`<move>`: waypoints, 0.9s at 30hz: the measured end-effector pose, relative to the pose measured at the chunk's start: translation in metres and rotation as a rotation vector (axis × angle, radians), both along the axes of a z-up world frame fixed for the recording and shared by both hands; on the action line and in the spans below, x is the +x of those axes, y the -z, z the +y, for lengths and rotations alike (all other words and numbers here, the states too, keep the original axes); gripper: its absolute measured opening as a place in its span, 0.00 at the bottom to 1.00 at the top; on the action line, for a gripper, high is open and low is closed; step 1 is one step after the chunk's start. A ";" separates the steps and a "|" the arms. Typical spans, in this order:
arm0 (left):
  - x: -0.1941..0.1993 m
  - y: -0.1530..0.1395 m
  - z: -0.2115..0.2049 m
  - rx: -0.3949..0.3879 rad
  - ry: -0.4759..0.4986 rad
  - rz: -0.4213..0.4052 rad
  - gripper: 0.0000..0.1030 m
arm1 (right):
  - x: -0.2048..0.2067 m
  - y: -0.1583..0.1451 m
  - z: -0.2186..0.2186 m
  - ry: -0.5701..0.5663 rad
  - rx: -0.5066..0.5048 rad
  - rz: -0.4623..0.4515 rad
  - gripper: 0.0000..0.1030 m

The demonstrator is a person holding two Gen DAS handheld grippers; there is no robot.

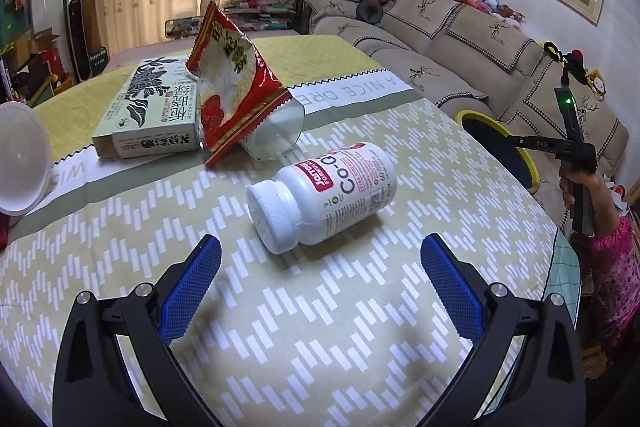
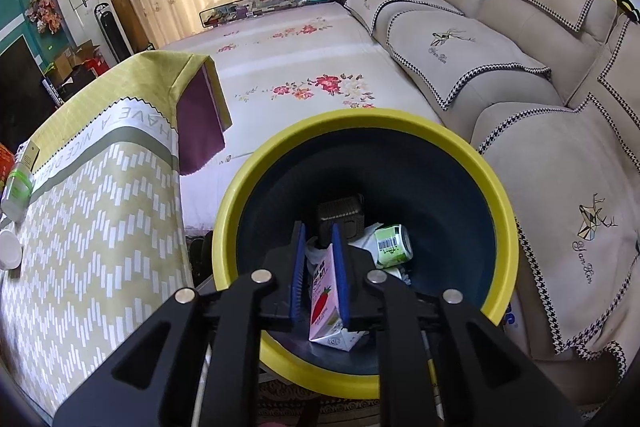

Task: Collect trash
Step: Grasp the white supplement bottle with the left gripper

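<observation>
pink strawberry milk carton [image 2: 326,301] sits between the right gripper [image 2: 319,277] pads over the yellow-rimmed bin [image 2: 496,183], jaws nearly closed around it. left gripper [image 1: 320,263] hangs open above the white pill bottle [image 1: 324,191] lying on the counter [image 1: 120,227].

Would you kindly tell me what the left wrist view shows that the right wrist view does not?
Only the left wrist view shows the open left gripper, the white pill bottle lying on its side, the red snack bag and the green box. Only the right wrist view shows the bin's inside, with the pink carton between the right gripper pads and a green can. Both show the yellow-rimmed bin and the patterned tablecloth.
</observation>
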State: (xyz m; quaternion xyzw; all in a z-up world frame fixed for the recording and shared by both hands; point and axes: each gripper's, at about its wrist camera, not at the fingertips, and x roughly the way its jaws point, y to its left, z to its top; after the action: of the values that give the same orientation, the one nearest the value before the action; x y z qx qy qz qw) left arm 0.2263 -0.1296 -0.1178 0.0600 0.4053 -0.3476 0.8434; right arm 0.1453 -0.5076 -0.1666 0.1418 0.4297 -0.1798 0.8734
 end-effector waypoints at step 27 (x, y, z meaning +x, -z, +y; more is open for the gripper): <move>-0.028 -0.020 -0.078 0.201 0.275 -0.083 0.95 | -0.001 0.011 -0.003 -0.013 0.038 -0.005 0.19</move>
State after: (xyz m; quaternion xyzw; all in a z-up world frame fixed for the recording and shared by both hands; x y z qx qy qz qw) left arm 0.1985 -0.2075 -0.0975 0.2134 0.3908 -0.4147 0.7936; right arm 0.1439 -0.5101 -0.1774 0.1561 0.4317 -0.1656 0.8729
